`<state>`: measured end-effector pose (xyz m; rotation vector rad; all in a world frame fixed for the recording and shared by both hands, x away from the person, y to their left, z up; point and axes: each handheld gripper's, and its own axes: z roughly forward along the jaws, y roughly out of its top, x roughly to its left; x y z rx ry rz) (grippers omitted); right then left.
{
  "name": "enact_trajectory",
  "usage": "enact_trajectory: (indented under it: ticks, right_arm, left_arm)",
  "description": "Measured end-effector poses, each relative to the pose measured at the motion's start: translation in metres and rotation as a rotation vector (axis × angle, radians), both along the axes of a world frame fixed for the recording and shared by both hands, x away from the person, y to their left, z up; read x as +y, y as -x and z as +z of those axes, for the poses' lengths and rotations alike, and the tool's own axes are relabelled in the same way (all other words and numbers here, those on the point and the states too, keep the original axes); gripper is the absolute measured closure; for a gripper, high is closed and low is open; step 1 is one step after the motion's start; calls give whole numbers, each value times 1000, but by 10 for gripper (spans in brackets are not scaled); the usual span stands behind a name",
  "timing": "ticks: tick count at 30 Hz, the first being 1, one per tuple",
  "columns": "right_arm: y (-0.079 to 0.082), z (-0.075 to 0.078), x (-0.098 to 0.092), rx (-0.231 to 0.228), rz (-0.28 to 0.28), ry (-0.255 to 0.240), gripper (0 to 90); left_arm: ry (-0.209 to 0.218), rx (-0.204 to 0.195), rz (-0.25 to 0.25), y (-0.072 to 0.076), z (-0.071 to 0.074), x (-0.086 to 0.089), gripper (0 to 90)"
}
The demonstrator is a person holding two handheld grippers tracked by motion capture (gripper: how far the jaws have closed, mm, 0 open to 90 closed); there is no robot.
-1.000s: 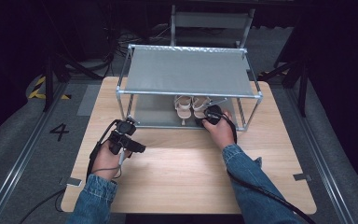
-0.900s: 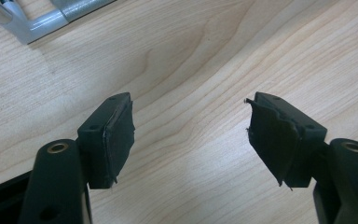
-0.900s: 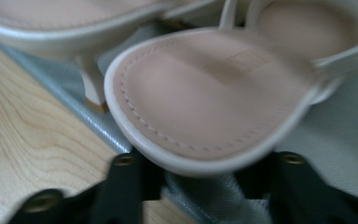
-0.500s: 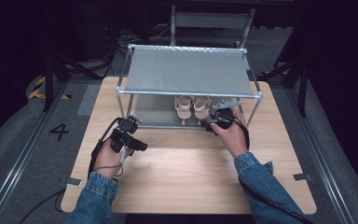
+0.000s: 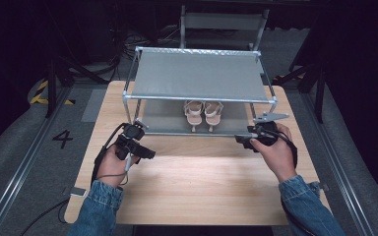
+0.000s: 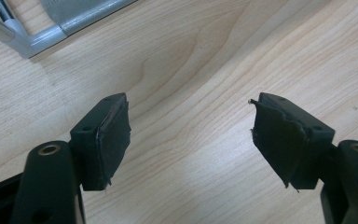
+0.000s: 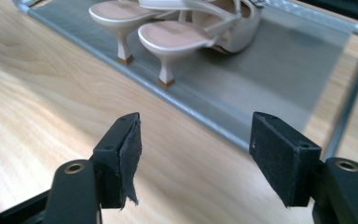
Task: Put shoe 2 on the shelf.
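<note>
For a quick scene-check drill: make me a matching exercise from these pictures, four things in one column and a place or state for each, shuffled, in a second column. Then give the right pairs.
Column one:
1. pair of heeled sandals
2. left gripper
3. right gripper
4. top shelf

Column two:
A. open over bare wood, near the rack's front left corner
B. grey, with nothing on it
C. side by side on the rack's lower shelf
D. open, off the rack's front right corner, nothing between its jaws

Pairs: 1-C, 2-A, 3-D, 4-B
</note>
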<state>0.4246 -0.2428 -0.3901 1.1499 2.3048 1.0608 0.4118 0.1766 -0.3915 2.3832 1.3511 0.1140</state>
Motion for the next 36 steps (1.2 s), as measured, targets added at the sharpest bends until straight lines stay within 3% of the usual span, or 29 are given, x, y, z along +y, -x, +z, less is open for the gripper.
enact_trajectory:
  ticks: [10,12,14,18,26,32,34,36]
  right_arm:
    - [24,9,-42,51,-26,5,347]
    - [29,8,-51,61,-22,-6,342]
    - [35,4,-61,65,-33,-45,342]
    - [38,-2,-80,76,-57,36,329]
    - [39,-7,-109,103,-101,78,282]
    - [36,-15,-125,133,-145,68,256]
    - [34,-20,-130,165,-158,26,222]
    - [33,-22,-132,161,-173,11,223]
  left_arm:
    - [-4,-10,-4,-1,10,4,259]
    - [-15,-16,-15,-1,13,8,258]
    - [1,-12,10,0,15,12,256]
    - [3,-19,23,4,15,19,248]
    - [7,-12,42,6,14,29,240]
    - [-2,-7,75,3,12,32,220]
    - [-10,0,105,2,10,33,207]
    - [1,8,113,1,9,36,199]
